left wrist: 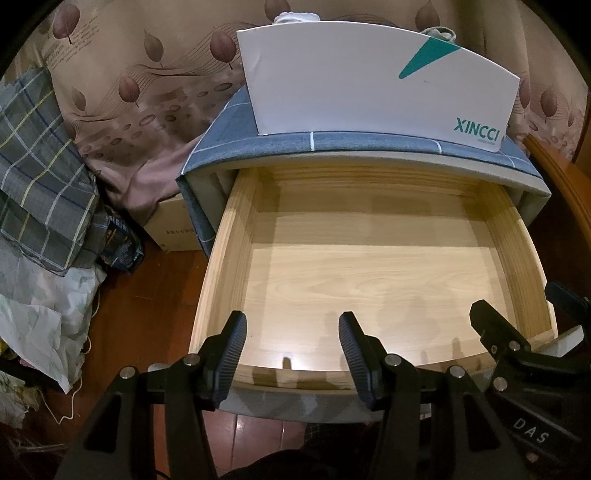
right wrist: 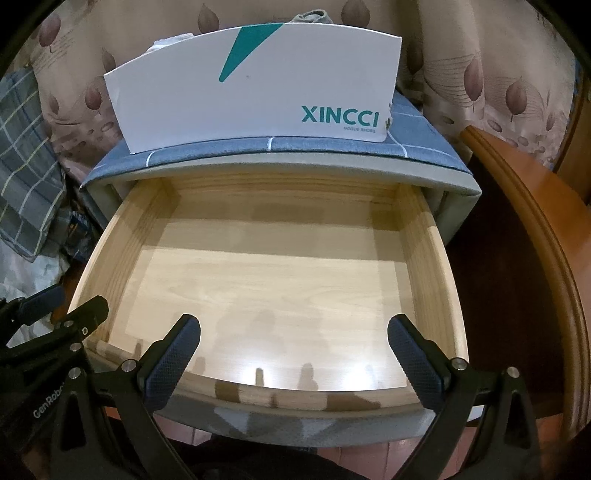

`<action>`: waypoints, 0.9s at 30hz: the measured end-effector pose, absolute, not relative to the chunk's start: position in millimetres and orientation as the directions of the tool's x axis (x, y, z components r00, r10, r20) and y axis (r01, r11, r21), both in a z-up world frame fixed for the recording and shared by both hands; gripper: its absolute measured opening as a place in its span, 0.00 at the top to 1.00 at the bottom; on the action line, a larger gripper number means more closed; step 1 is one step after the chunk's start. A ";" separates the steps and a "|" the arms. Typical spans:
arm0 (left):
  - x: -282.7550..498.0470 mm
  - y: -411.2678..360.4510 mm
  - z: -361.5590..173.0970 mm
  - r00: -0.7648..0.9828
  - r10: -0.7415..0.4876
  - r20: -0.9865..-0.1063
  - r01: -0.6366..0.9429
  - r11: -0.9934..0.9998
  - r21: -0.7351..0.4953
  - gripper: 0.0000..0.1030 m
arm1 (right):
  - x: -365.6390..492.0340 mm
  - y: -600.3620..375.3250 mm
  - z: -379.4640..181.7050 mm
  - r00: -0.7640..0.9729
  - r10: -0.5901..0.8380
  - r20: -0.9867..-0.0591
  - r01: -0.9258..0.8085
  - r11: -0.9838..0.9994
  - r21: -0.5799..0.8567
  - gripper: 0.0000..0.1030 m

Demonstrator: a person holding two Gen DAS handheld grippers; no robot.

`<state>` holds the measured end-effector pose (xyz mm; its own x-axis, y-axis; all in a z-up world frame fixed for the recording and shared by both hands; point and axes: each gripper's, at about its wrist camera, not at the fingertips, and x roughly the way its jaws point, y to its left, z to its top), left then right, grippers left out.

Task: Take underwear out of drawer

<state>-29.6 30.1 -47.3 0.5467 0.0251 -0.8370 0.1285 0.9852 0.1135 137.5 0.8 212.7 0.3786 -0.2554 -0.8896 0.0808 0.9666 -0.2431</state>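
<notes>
No underwear shows in the open drawer (left wrist: 369,258) — its wooden floor lies bare ahead of and below both grippers. Left gripper (left wrist: 292,341) and right gripper (right wrist: 294,345) hover over its front edge, fingers apart, holding nothing. The white box (right wrist: 258,85) on top reads "XINCCI".

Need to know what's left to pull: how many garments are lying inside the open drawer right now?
0. The drawer shows only bare wood floor in both wrist views. Some fabric pokes above the white box on top; what's inside it is hidden.
</notes>
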 end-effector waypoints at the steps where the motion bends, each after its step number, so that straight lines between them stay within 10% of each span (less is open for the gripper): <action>1: -29.8 30.0 -47.3 0.546 0.025 -0.837 0.128 0.985 0.113 0.48 | 137.6 0.8 213.0 0.378 -0.255 -0.890 0.081 0.967 -0.243 0.03; 27: -32.8 30.4 -45.9 0.553 0.020 -0.833 0.134 0.985 0.112 0.48 | 137.9 0.9 210.4 0.367 -0.253 -0.895 0.076 0.967 -0.242 0.02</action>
